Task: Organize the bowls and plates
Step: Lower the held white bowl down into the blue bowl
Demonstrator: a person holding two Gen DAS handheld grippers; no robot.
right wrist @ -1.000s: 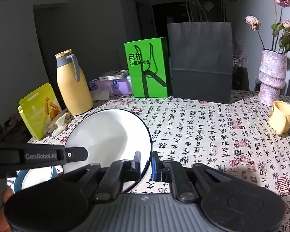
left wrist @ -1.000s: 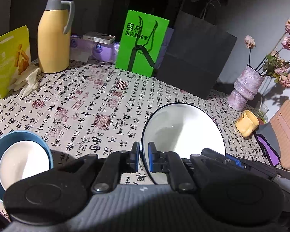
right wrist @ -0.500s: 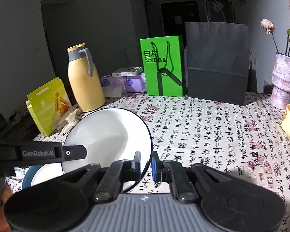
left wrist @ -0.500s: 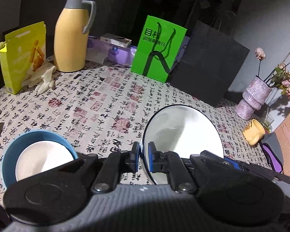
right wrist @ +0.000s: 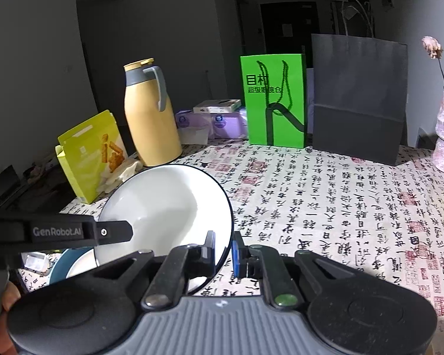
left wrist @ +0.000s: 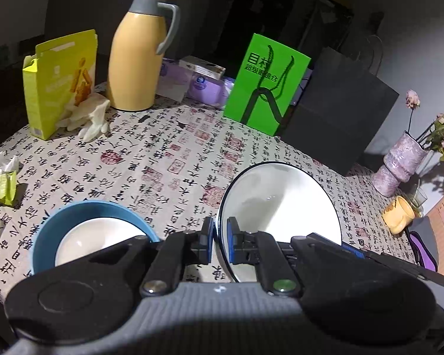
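Note:
A white bowl with a thin black rim (left wrist: 281, 201) hangs tilted above the table, held from both sides. My left gripper (left wrist: 220, 236) is shut on its left rim. On the opposite rim of the same white bowl (right wrist: 168, 204), my right gripper (right wrist: 223, 251) is shut. The left gripper's body (right wrist: 59, 232) crosses the right wrist view at the left. A blue bowl with a white inside (left wrist: 94, 236) stands on the cloth just left of the held bowl, and its edge (right wrist: 59, 266) peeks out below the white bowl.
A yellow thermos jug (left wrist: 139, 53), a yellow snack box (left wrist: 59, 80) and white gloves (left wrist: 88, 115) stand at the back left. A green bag (left wrist: 266, 85) and a black paper bag (left wrist: 337, 109) line the back. A vase (left wrist: 399, 162) and a yellow cup (left wrist: 398, 214) stand at the right.
Both grippers have carried the white bowl leftward across the table. The blue bowl now sits closer to it and more fully in view; the vase and cup have slid right.

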